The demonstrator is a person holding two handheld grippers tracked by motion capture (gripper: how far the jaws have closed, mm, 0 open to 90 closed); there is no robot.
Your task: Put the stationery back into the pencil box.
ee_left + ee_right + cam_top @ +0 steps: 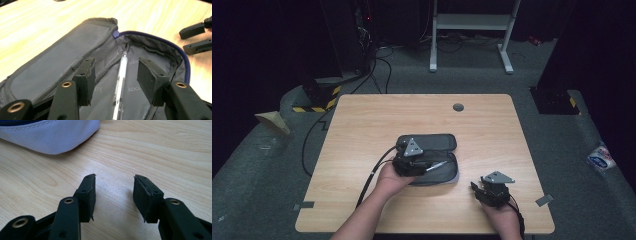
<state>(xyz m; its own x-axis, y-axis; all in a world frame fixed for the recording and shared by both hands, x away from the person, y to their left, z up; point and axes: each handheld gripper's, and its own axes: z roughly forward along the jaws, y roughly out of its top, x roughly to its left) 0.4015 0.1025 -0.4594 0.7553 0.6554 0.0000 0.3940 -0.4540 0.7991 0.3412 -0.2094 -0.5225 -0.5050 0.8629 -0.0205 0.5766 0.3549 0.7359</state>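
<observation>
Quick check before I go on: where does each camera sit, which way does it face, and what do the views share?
High view: above the person's side, looking forward and down at the table; both forearms, left gripper, right gripper.
Left gripper view: rides the left gripper, looks along its open fingers into the open pencil case; a pen lies free between them.
Right gripper view: rides the right gripper, open fingers over bare table.
Shared: the pencil case appears in all three; the left gripper view also catches the right gripper.

Dim lab, lone wooden table (362, 120), hazard-striped stand base (319, 97), floor cables (382, 65)
</observation>
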